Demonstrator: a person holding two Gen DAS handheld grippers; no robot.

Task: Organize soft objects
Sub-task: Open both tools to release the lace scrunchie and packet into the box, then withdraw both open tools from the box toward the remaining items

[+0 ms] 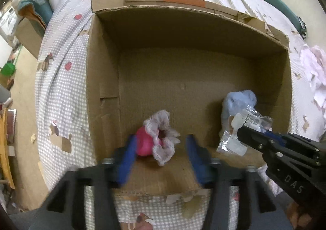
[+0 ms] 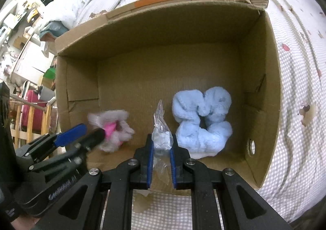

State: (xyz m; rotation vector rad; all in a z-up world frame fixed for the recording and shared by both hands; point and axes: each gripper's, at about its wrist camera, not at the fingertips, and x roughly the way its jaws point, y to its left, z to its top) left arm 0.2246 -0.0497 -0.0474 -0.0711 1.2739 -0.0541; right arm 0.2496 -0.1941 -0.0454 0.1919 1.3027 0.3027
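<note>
An open cardboard box point(image 1: 142, 32) point(image 2: 262, 79) lies on a bed. Inside it, a pink and white frilly soft object point(image 1: 156, 138) point(image 2: 114, 130) rests near the front wall. My left gripper point(image 1: 161, 154) point(image 2: 89, 128) is open, its blue fingers either side of that object without gripping it. A fluffy light-blue scrunchie point(image 2: 201, 120) point(image 1: 236, 101) lies at the box's right. My right gripper point(image 2: 162, 146) point(image 1: 242, 131) is shut on a clear plastic packet point(image 2: 162, 138) point(image 1: 234, 140), held just inside the box's front edge, left of the scrunchie.
The bed has a grey-checked sheet point(image 1: 61, 95) point(image 2: 299, 107) all around the box. A pale pink cloth point(image 1: 315, 71) lies on the bed at the right. Another cardboard box point(image 1: 28, 32) and room clutter point(image 2: 26, 87) stand beyond the bed's left edge.
</note>
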